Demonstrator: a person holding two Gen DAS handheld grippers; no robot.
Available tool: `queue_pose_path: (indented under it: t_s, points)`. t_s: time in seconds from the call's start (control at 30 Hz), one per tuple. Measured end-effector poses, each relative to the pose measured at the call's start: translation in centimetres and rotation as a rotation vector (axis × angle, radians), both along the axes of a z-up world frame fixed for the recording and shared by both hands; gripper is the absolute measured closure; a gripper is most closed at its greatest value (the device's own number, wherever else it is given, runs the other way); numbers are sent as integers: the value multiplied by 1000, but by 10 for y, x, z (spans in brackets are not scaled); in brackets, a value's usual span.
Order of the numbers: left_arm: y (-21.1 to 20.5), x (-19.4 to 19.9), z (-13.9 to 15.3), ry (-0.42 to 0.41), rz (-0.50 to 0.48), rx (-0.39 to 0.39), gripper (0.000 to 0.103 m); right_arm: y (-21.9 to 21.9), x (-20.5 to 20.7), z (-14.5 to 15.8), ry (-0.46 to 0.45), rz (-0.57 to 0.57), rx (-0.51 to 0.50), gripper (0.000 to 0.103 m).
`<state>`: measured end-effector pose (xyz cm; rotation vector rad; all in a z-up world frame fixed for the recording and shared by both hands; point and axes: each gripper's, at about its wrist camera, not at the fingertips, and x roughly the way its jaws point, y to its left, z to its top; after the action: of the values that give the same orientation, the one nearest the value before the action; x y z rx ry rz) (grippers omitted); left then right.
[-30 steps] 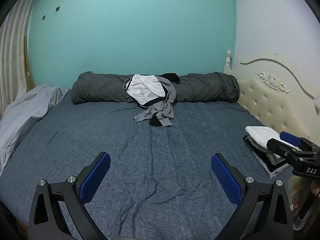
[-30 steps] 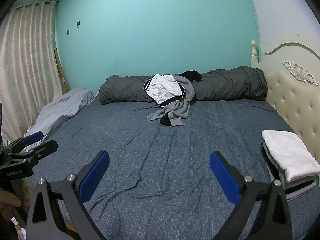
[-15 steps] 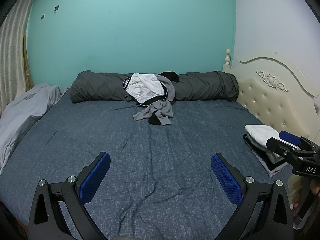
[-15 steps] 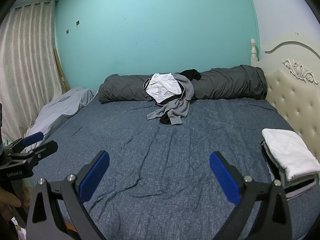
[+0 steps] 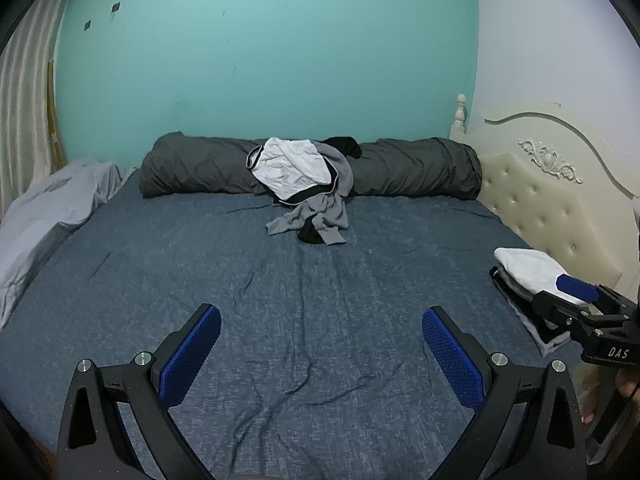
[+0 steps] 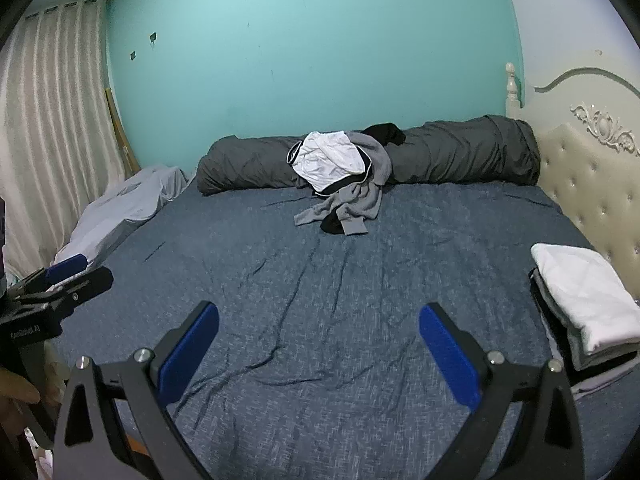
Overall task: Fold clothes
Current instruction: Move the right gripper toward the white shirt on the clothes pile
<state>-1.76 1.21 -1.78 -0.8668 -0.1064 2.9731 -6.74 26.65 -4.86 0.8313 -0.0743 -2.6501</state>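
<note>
Left wrist view: two grippers — jaws apart, empty — one clothes heap [image 5: 306, 184], one folded stack [image 5: 528, 276].

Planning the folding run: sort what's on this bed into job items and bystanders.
Job:
- unfolded pile (white, grey, black garments) draped on the roll
- folded stack near the headboard
- left gripper, open
- right gripper, open

Just lying about:
- dark grey rolled duvet
- light grey bedding at the left edge
- headboard
- curtain
</note>
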Motion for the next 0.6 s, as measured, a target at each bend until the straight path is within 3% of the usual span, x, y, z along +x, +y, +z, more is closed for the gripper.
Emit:
queue_pose_path:
  t_s: [0.37,0.6]
  points:
    - [-11,-77,-46,-31,54,-5,0,2,-77,-50,-40,12,8,2]
    - [-24,-175,-86,-25,71,5,0,-1,-169,-97,-61,33,-8,3]
